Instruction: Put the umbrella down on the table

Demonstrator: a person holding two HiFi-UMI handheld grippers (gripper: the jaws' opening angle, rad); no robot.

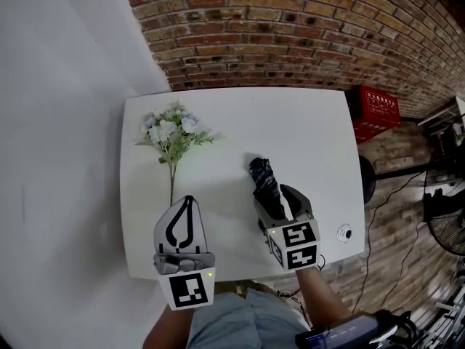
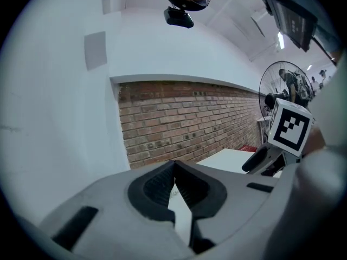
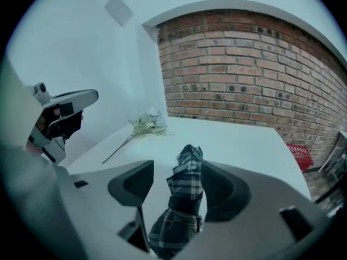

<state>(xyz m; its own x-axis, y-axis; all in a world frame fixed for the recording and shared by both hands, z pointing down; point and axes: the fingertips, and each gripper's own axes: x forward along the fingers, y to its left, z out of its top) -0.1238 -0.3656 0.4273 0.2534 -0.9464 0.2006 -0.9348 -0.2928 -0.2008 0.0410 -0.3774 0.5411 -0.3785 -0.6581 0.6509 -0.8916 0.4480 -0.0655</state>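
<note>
Only right gripper view: plaid umbrella point(image 3: 184, 196) between wide jaws of right gripper point(image 3: 177, 168)
Left gripper view: left gripper point(image 2: 174, 166) jaws together, empty

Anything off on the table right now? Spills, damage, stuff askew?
Nothing stands out. The folded umbrella lies intact on the table, between the open jaws of the right gripper. The flowers lie flat toward the far left. No spill or damage shows.

On the white rounded-corner table point(image 1: 290, 122), a pale long-stemmed flower bunch point(image 1: 173, 133) lies at the left. A folded dark plaid umbrella point(image 1: 264, 179) lies right of centre, with a small round object point(image 1: 344, 233) near the right edge.
</note>
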